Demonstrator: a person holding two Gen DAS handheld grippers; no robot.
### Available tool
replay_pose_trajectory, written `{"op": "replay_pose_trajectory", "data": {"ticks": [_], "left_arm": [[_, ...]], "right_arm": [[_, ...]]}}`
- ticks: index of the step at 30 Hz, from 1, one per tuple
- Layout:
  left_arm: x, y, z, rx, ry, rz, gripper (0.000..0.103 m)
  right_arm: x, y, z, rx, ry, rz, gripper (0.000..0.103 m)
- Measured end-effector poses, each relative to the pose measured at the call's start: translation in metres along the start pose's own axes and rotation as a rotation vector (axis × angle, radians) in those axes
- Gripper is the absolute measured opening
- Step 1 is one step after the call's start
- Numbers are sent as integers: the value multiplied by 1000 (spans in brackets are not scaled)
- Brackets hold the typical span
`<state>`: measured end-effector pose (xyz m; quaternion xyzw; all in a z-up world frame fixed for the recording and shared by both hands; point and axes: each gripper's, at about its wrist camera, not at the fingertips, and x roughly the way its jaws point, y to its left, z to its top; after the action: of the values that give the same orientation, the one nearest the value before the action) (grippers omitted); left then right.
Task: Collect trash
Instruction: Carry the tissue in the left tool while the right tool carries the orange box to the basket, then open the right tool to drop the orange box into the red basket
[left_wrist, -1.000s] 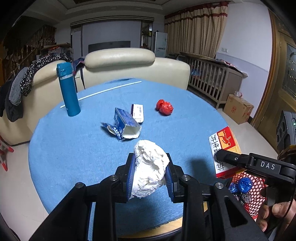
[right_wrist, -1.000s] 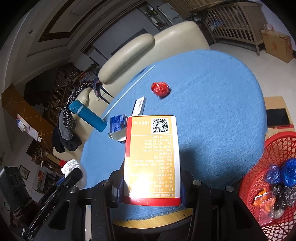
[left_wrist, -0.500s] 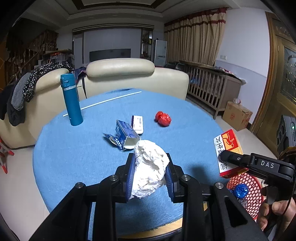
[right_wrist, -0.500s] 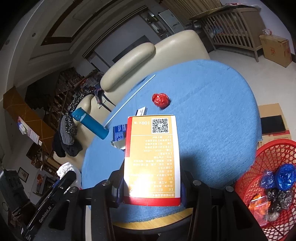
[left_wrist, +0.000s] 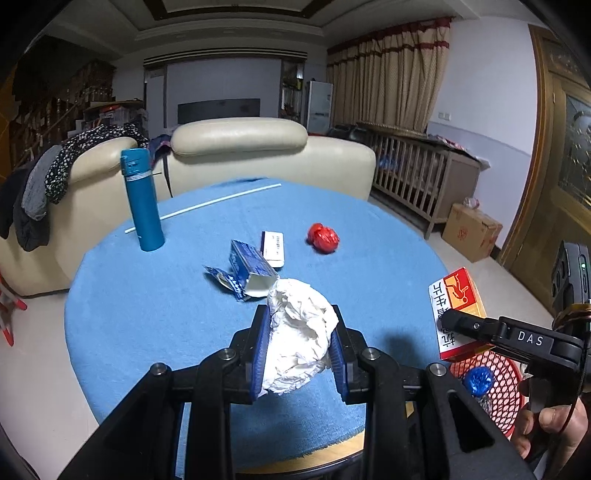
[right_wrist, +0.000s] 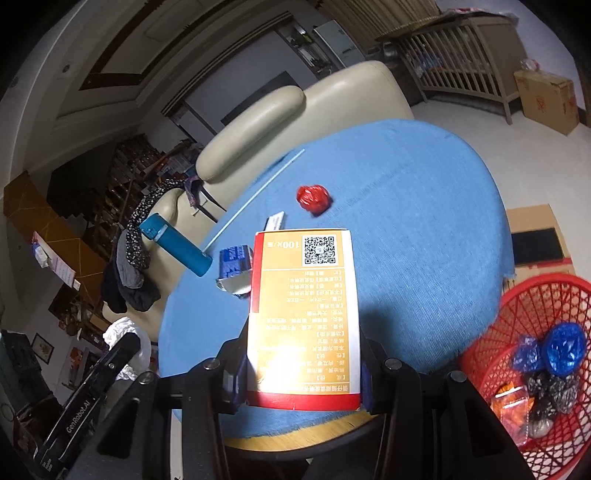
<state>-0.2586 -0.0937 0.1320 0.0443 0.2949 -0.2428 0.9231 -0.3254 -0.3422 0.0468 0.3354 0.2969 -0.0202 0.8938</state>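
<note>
Over the last second both grippers have lifted up and back from the blue surface (left_wrist: 155, 325), so the view takes in more of the room and the red basket (right_wrist: 517, 306) comes further into sight at the right; I judge that both loads are on their way to it and the drop is the next step. The left gripper (left_wrist: 298, 350) has its fingers (left_wrist: 260, 345) closed partway on a crumpled white tissue wad (left_wrist: 299, 336), which bulges above and below the pads and hangs clear of the cloth. The right gripper (right_wrist: 303, 365) clamps an orange and white box (right_wrist: 303, 314) by its near end, fingers pressed to both long sides, the box tilted over the near right edge of the surface and not yet over the basket. The basket already holds blue wrappers (right_wrist: 565, 347) and darker scraps. On the surface remain a torn blue carton (left_wrist: 251, 269), a small white packet (left_wrist: 274, 248) just beside it, a red crumpled ball (left_wrist: 323, 238) further right, a white straw (left_wrist: 207, 206) at the far side, and an upright teal bottle (left_wrist: 142, 199) at the far left.
</note>
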Motion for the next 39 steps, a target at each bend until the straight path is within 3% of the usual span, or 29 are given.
{"op": "replay_pose_trajectory", "data": {"ticks": [14, 29, 39], "left_arm": [[34, -60, -11, 145, 89, -68, 32], [31, -135, -9, 306, 93, -180, 32], [32, -177, -16, 389, 113, -257, 32]], "right_arm": [[-35, -68, -2, 113, -56, -62, 48], [-147, -190, -20, 272, -181, -303, 48], [-126, -199, -30, 244, -92, -352, 48]]}}
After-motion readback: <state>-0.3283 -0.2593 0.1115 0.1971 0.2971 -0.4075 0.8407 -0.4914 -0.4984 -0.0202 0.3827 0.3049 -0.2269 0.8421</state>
